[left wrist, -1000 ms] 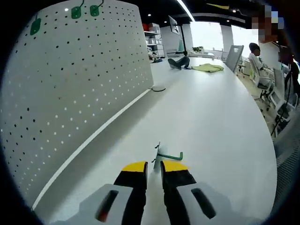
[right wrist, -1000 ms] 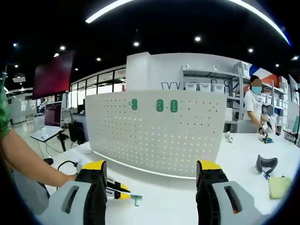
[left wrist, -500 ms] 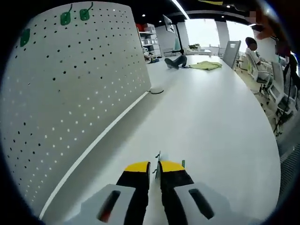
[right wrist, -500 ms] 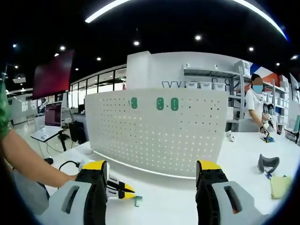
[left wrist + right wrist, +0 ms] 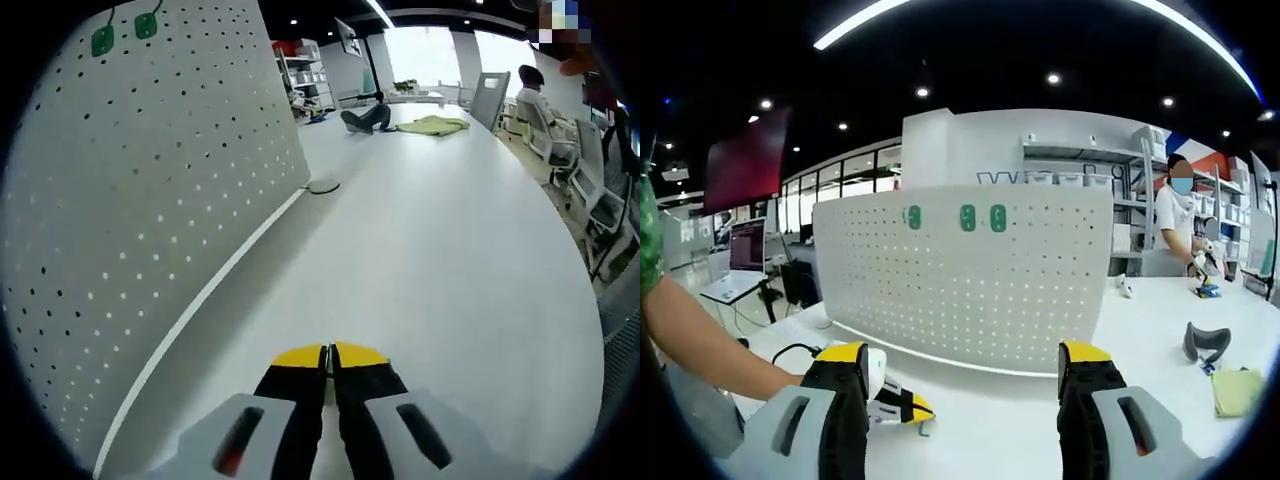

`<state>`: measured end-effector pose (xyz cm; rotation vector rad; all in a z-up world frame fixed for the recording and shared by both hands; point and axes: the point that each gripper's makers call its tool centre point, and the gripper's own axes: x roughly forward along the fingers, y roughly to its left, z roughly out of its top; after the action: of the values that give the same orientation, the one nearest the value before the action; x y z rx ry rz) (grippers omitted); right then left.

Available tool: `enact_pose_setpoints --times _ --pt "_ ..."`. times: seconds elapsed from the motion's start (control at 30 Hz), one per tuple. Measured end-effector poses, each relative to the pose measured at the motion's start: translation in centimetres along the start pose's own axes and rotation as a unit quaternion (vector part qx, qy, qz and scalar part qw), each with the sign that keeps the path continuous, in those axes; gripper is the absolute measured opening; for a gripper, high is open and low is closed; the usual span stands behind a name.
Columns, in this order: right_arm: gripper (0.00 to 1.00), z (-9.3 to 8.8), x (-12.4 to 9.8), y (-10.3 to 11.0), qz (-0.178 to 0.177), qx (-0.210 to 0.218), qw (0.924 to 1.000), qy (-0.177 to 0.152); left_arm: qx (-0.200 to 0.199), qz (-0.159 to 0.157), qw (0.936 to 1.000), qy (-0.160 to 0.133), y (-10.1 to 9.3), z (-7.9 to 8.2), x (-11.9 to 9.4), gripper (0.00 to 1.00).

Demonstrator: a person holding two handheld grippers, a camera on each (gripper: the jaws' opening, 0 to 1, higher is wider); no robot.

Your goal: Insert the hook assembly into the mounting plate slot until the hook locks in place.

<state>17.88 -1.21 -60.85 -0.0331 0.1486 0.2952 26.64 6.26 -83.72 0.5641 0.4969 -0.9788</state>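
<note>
Lower left of the right gripper view, left gripper (image 5: 912,408) pinches the green hook (image 5: 921,430) against the table (image 5: 1010,420); right gripper (image 5: 965,400) spread wide

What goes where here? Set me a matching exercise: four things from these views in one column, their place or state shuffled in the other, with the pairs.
Things:
1. left gripper
2. right gripper
3. green tags
4. yellow-green cloth

Place or state:
A. lying on the table
B. jaws wide apart
C. jaws closed together, the hook at their tips
D. along the top of the pegboard

Pairs: 1-C, 2-B, 3-D, 4-A
</note>
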Motion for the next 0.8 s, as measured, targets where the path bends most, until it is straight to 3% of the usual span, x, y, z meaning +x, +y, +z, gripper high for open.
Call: enact_pose_setpoints --times 0.3,0.53,0.8 --pt "0.78 0.1 0.3 0.0 0.002 0.0 1.0 -0.001 -0.003 0.005 1.0 0.0 0.4 0.0 -0.1 0.02" --pt "0.78 0.1 0.7 0.5 0.009 -0.003 1.0 0.001 -0.04 0.022 0.9986 -0.027 1.9 0.8 -1.4 0.02" --pt "0.77 0.7 1.3 1.5 0.021 -0.01 0.9997 -0.003 -0.099 0.048 0.9909 -0.079 4.4 2.5 -4.2 0.02"
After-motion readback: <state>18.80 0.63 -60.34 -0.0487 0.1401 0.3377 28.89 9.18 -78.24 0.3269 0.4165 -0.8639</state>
